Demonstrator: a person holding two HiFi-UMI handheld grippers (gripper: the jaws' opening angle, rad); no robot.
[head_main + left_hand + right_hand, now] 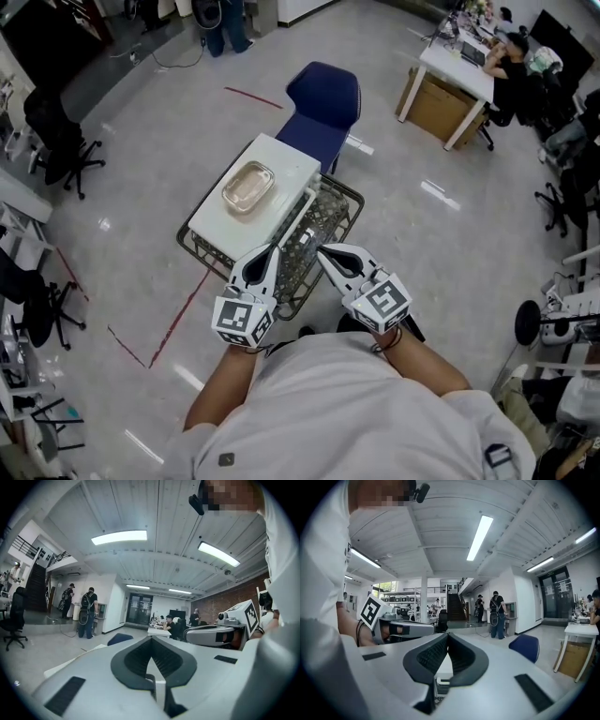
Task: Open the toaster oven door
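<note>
The toaster oven (272, 173) is a white box standing on a black wire rack (199, 246) in the middle of an open floor, straight ahead of the person, with a blue chair (323, 98) just behind it. Its top is flat and plain, and a shallow pale tray (247, 186) lies on it. A white bar (298, 217) runs along the oven's right-hand edge in the head view, and beside it is a dark meshed surface inside the rack's frame. From this steep angle I cannot tell whether the door is shut or down.

The left gripper (274, 247) and the right gripper (322, 249) are held side by side near the rack's closer edge, tips angled toward each other. Both have their jaws pressed together with nothing between them. Whether either tip touches the oven or the rack cannot be made out
</note>
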